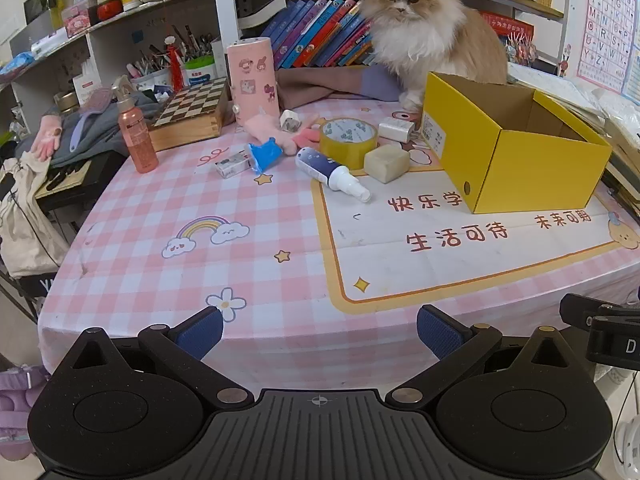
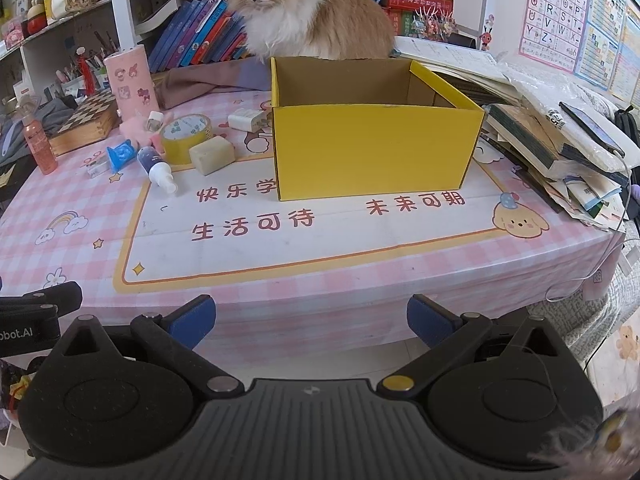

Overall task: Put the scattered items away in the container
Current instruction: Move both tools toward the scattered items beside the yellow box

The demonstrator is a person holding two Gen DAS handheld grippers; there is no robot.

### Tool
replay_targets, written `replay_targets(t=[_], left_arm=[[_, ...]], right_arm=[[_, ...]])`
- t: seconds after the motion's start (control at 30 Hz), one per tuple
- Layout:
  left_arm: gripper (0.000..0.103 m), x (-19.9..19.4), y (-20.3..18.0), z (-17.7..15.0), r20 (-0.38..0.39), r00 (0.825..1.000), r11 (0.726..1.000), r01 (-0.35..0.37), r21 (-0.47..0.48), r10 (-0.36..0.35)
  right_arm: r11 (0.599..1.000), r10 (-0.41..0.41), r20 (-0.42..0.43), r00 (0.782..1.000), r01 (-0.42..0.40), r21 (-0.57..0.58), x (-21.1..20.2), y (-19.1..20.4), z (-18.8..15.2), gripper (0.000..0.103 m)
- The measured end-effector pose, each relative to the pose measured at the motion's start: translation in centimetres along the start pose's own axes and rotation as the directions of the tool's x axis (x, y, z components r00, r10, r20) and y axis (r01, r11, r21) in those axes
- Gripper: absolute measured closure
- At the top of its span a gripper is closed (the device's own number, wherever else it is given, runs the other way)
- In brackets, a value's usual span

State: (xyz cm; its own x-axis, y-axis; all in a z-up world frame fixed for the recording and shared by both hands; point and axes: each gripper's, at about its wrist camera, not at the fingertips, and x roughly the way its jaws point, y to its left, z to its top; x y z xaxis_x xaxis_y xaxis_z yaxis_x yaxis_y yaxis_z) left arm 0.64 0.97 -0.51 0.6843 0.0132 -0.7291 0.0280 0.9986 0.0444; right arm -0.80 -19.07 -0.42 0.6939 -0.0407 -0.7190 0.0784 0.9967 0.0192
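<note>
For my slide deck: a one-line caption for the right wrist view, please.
Open right tool waits before the table edge; empty yellow box ahead, cat behind it.

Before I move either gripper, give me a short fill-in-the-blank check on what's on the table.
1. The cardboard box standing open on the table is coloured ____.
2. The animal sitting behind the box is a ____.
3. The small spray bottle with the white nozzle is lying on its ____.
4. The fingers of the left gripper are spread wide and hold ____.

Missing words: yellow; cat; side; nothing
</note>
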Motion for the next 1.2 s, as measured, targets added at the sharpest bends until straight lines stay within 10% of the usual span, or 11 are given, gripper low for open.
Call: replay_targets(t=[1.2], left_arm=[[0.0, 2.4, 8.8, 1.5, -0.007, 0.996, 0.996, 0.085, 0.036, -0.085]], right_arm=[[1.0, 0.014, -0.03, 0.999, -0.014, 0.005, 1.6, 9.8, 1.1, 0.014]])
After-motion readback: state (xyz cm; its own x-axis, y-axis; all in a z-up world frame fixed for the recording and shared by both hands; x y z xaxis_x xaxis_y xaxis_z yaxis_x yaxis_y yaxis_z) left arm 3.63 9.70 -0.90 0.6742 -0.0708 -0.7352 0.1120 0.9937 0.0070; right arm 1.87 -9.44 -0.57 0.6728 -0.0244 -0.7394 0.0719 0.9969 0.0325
